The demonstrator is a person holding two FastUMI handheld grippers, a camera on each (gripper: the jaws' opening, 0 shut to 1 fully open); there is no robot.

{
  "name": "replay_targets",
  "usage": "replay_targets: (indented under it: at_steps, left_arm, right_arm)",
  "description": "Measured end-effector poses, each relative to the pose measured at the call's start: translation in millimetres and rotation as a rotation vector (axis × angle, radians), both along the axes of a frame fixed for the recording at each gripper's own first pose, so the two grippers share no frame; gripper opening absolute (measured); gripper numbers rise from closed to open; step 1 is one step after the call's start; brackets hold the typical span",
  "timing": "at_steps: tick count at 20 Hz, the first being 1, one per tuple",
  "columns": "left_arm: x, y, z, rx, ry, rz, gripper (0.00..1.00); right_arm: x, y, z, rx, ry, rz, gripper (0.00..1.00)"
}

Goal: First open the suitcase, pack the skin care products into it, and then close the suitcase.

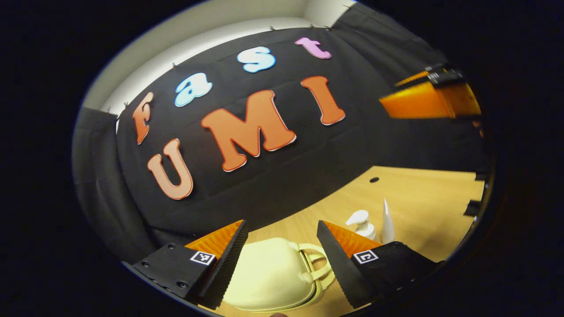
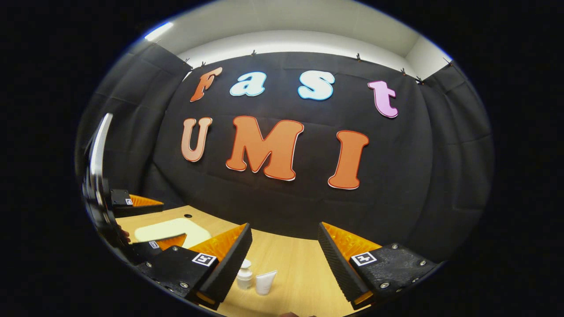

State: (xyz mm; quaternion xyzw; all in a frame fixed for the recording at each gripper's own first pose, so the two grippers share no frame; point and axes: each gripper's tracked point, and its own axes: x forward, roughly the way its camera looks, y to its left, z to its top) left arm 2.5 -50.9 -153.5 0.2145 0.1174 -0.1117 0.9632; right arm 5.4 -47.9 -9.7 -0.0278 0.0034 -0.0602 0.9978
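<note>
Both hand-held grippers hang above the worktop with their jaws spread wide and nothing between them. Seen in the left gripper view, the left hand-held gripper hovers over the cream suitcase, which lies closed and flat on the worktop, its looped handle pointing toward the skin care products. Just beyond the handle stand a white pump bottle and a white tube, side by side and upright, the tube with its narrow end up. Further right in that view, the other gripper's body appears high near the edge, blurred. In the right gripper view, the right hand-held gripper is held over the pump bottle and the tube, which sit close together on the wooden worktop between and below its fingers, nearer its left finger. At the far left of that view the left hand-held gripper frames the pale suitcase, well apart from the two products. Behind everything hangs the black cloth wall of the booth, with a pale wall strip above it.
</note>
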Motion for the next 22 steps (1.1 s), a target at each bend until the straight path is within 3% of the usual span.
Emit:
replay_targets:
  at_steps: [15, 19, 20, 21, 22]
  left_arm:
    - [14.5, -18.9, -164.2, 0.368, 0.242, -0.172, 0.97]
    - [18.1, -17.5, -184.8, 0.469, 0.259, -0.179, 0.92]
    - [20.0, -18.0, -189.1, 0.504, 0.256, -0.184, 0.84]
    - [21.8, -18.9, -194.5, 0.538, 0.256, -0.189, 0.84]
    - [23.1, -18.4, -200.7, 0.568, 0.267, -0.194, 0.75]
  right_arm:
    - [1.7, -80.2, -32.4, -0.03, 0.052, -0.083, 0.95]
    - [1.2, -94.4, -42.0, -0.029, 0.059, -0.101, 0.95]
    - [0.1, -97.2, -43.8, -0.028, 0.062, -0.105, 0.95]
    - [-0.8, -100.2, -46.0, -0.027, 0.065, -0.109, 0.95]
    - [-2.2, -102.4, -48.1, -0.024, 0.065, -0.107, 0.95]
